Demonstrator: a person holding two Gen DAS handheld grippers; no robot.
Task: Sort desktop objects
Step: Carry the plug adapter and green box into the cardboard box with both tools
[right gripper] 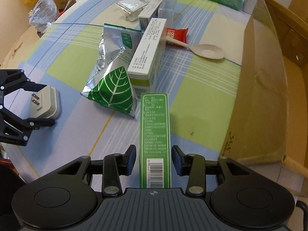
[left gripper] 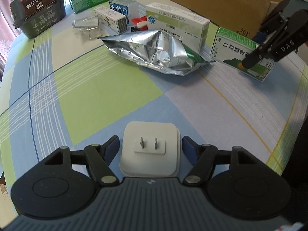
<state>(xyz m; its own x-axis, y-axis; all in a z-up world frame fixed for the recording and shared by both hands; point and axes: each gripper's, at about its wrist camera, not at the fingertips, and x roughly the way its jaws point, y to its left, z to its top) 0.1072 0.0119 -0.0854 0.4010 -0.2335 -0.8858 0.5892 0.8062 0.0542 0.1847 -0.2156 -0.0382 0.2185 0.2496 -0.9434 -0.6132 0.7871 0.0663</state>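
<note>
The white square plug adapter point(left gripper: 149, 150) with two metal prongs lies flat on the checked blue-and-green tablecloth point(left gripper: 86, 88), between the jaws of your left gripper point(left gripper: 149, 148). The jaws stand apart; neither pad touches it. The narrow green carton point(right gripper: 155, 140) with a barcode stands on edge between the jaws of your right gripper point(right gripper: 154, 158), with a gap showing at each pad, so both grippers are released. You appear to be at the grasp step: close squarely on each item before lifting. The open brown cardboard box point(right gripper: 269, 77), marked "361°", stands near the carton. The white medicine box point(left gripper: 177, 27) reads "Mecobalamin Tablets".
</note>
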